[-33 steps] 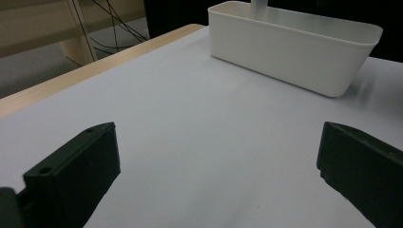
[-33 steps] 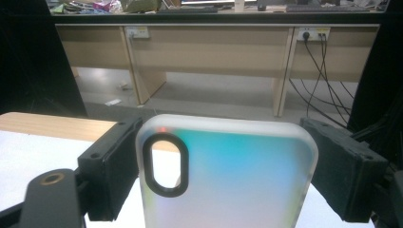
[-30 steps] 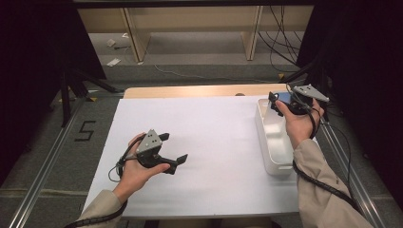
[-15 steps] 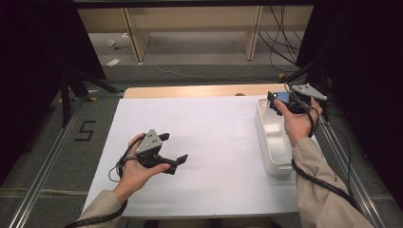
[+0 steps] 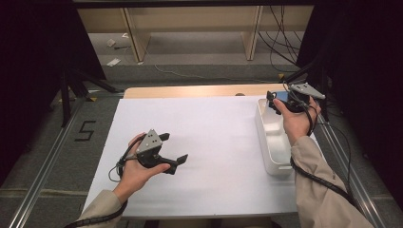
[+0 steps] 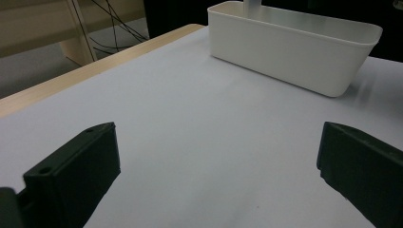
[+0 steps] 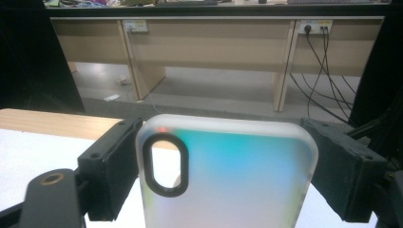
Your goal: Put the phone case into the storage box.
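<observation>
1. Holding a phone case [image 7: 228, 175] in the right gripper [image 5: 280, 101], jaws clamped on its two long edges, right above the far end of the white bin [image 5: 267, 142] at the right side of the tabletop [image 5: 214, 137].
2. Looking like a drop-into-the-bin step, going by where the case is hanging. Only guessing though.
3. Keeping the case over the bin's inside and not the rim before letting go, otherwise probably tipping off the wall and out onto the tabletop.
4. Lowering closer to the bin floor first, most likely. Soft frosted plastic like that tending to bounce or slide on a hard bin.
5. Opening the jaws evenly, so neither pad drags one edge and flips the thing sideways.
6. Watching the cable trailing off the right gripper, keeping it from snagging the bin wall on the way out.
7. Parking the left gripper [image 5: 164, 153] where it is, low over the tabletop's left half, jaws spread wide with nothing between them, well apart from the bin. Not needing it for this bit.
8. Reading-wise: not spotting any brand or logo on the case, just a teal-to-green fade and a black oval camera cutout [image 7: 165, 164].
9. Seeing a big "5" [image 5: 85, 130] marked on the floor left of the tabletop. Nothing printed on the bin as far as either view is giving away.
</observation>
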Available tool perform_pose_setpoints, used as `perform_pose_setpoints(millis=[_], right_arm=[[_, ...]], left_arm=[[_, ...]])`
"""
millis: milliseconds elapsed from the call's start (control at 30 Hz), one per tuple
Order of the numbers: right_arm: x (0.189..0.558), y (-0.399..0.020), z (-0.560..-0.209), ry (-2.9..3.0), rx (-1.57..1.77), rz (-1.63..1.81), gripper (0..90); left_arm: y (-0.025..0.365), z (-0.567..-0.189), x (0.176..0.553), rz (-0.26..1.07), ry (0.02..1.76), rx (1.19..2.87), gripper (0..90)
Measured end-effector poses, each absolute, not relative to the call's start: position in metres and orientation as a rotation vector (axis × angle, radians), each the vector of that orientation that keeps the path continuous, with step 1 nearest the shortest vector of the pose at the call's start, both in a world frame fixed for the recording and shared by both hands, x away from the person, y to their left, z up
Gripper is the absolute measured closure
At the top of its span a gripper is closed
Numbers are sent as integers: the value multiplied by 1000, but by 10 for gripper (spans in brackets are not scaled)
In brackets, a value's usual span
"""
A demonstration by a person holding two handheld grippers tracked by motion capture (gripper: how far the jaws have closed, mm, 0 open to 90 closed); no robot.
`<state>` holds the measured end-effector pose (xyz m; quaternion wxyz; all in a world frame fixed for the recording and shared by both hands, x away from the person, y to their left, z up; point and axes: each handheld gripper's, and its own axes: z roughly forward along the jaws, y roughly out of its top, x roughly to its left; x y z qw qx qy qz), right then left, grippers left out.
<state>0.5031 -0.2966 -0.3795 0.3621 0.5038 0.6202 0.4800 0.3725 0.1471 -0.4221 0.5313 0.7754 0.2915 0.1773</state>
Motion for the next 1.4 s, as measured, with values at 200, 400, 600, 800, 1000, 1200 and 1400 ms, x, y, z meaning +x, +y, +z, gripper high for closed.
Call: perform_pose_setpoints(millis=[200,400,600,800,1000,1200,1400], right_arm=[[505,-296,-380,1598,1307,1235,182],[508,-295,-380,1601,1305,1236,182],[510,-295,-381,1602,1313,1228,182],[513,-295,-384,1607,1321,1223,182],[516,-296,-386,1607,1332,1215,182],[518,-296,-388,1607,1337,1212,182],[521,-297,-389,1608,1342,1206,182]], left_arm=[[147,-422,373,423,696,1850,0],[147,-422,373,423,695,1851,0],[147,-422,373,422,696,1849,0],[147,-422,373,422,696,1848,0],[147,-422,373,421,696,1849,0],[147,-422,373,420,695,1850,0],[147,-422,373,420,694,1851,0]])
